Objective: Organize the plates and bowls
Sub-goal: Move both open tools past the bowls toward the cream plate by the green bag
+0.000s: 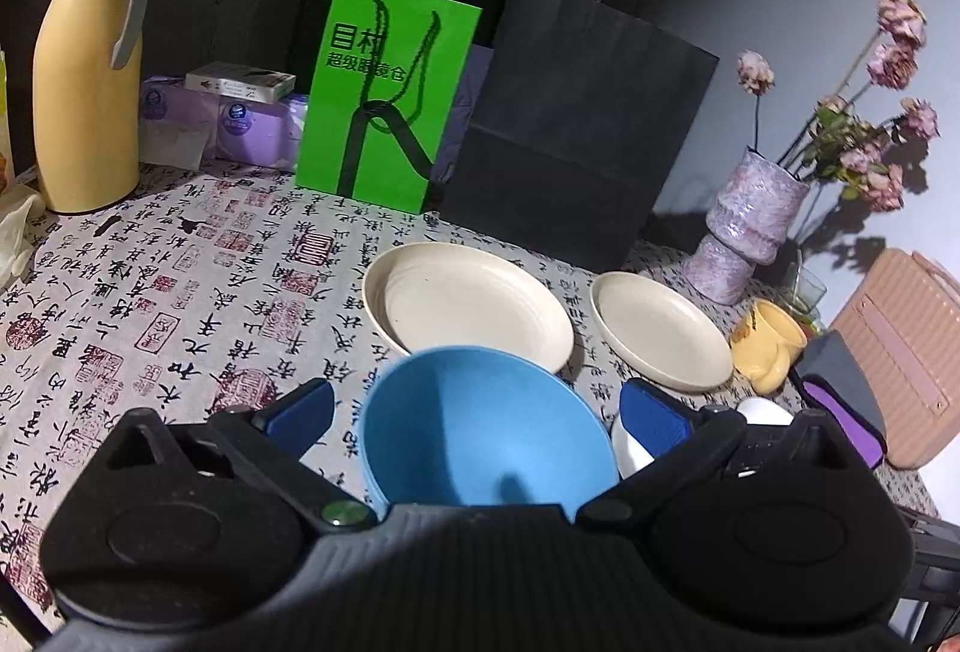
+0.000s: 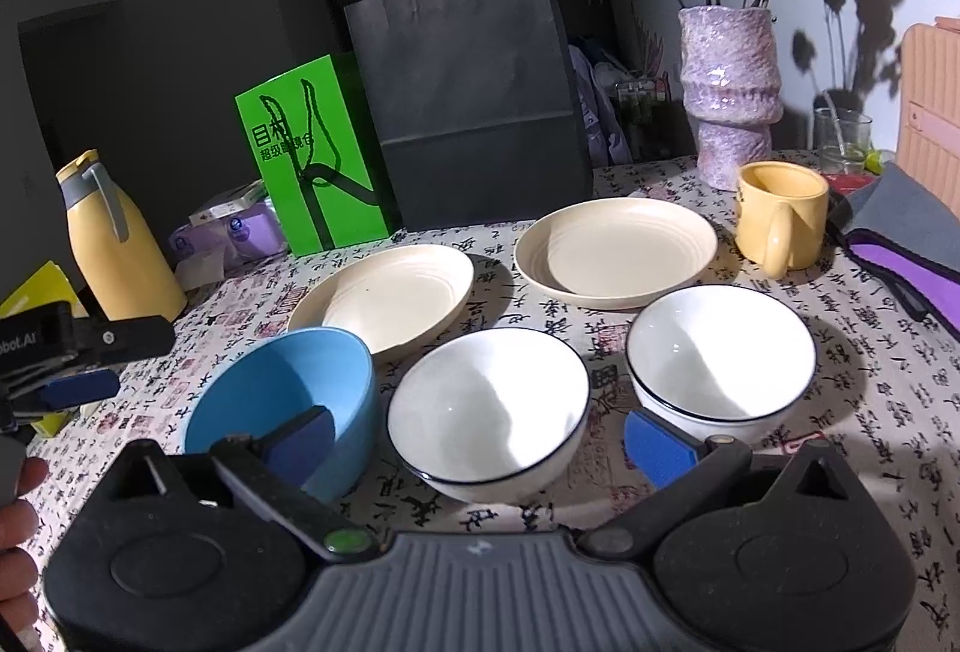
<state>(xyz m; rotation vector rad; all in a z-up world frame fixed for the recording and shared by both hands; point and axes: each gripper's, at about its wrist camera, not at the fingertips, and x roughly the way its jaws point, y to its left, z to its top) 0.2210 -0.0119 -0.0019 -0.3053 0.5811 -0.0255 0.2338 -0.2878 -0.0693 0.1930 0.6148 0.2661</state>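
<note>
Both pairs of fingers stand wide and hold nothing. I have the left gripper (image 1: 477, 412) straddling the blue bowl (image 1: 486, 430), its pads apart from the rim — I judge that bowl my first pick. My right gripper (image 2: 480, 439) hangs over the nearer white bowl (image 2: 487, 412), with the second white bowl (image 2: 720, 355) just beside it. Two cream plates (image 2: 387, 292) (image 2: 615, 247) lie unstacked behind, so nothing looks sorted yet. Of the green bag (image 2: 312, 154) I read only "目村" — the smaller line is too blurred.
</note>
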